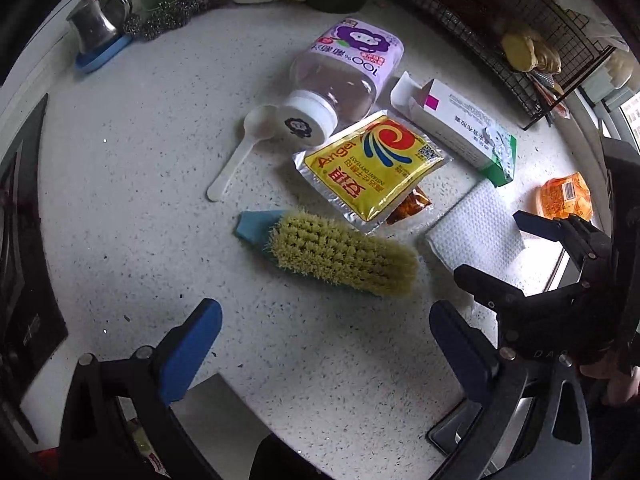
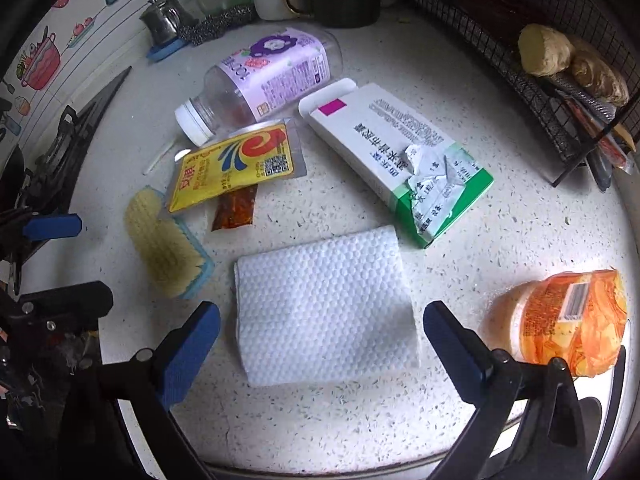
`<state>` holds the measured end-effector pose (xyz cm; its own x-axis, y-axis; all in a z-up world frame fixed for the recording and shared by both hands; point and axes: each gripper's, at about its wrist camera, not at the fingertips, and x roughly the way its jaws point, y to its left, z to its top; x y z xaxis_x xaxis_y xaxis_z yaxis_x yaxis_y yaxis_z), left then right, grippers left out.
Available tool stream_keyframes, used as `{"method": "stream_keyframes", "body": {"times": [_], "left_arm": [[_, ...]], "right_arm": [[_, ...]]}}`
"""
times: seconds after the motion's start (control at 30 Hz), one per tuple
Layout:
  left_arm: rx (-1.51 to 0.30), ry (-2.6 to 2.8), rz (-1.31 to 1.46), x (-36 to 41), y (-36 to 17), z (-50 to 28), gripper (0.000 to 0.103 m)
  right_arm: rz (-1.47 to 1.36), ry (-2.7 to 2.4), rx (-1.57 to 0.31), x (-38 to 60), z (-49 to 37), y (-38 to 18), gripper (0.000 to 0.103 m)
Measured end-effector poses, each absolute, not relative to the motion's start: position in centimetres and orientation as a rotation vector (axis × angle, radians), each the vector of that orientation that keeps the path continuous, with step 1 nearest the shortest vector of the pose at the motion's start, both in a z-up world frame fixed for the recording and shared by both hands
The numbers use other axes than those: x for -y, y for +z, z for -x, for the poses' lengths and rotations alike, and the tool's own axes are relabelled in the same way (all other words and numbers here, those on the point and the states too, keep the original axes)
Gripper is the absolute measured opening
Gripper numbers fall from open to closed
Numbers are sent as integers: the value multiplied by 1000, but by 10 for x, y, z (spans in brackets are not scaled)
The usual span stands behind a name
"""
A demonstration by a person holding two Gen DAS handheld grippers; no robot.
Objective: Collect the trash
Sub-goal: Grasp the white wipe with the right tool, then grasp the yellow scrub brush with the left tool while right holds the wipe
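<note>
On the speckled counter (image 2: 500, 220), the folded paper towel (image 2: 326, 304) served as the centre of the litter. The left gripper (image 1: 326, 344) and the right gripper (image 2: 322, 340) both hovered with jaws spread wide, holding nothing. Just beyond the towel lay a torn medicine box (image 2: 396, 152), a yellow yeast packet (image 2: 232, 168) over a small sauce sachet (image 2: 236, 212), and an empty bottle (image 2: 260, 80) (on its side). A scrub brush (image 2: 166, 246) lay left of the towel, an orange-wrapped cup (image 2: 568, 320) right.
</note>
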<state>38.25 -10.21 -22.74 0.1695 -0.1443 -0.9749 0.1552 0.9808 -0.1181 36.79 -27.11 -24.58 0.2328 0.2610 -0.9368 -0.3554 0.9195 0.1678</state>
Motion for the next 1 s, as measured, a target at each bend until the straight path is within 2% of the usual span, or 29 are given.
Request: {"method": "stream_keyframes", "body": {"times": [0.23,0.3,0.33,0.37,0.4,0.43,0.47,0.5,0.53,0.57,1.0], "left_arm": [[-1416,-164,23,103,-240,-381,103],[-1423,-156,49,103,-243,-381,103],[-1425,-152,62,103,-245,-382,103],[-1423,-144,74,102,-246,-382,103],[-1423,-133,85,101,-246,-383,103],[-1421,-125,98,101,-247,-384,103],[-1419,-118,110,102,-248,-385,103],[-1419,-107,116,102,-249,-386,103],[-1417,-98,119,103,-249,-386,103],[-1415,-90,119,108,-252,-387,103],[-1389,-51,194,106,-262,-414,103]], "right_arm": [[185,412,-1217,265,-357,-249,100],[233,401,-1209,259,-351,-248,95],[230,411,-1200,256,-347,-246,88],[232,416,-1190,254,-344,-243,74],[230,423,-1185,253,-340,-240,65],[228,430,-1184,251,-338,-238,50],[225,436,-1185,250,-336,-237,40],[222,434,-1185,249,-335,-236,36],[204,434,-1186,250,-335,-235,22],[173,434,-1195,252,-336,-235,13],[97,417,-1218,258,-340,-230,12]]}}
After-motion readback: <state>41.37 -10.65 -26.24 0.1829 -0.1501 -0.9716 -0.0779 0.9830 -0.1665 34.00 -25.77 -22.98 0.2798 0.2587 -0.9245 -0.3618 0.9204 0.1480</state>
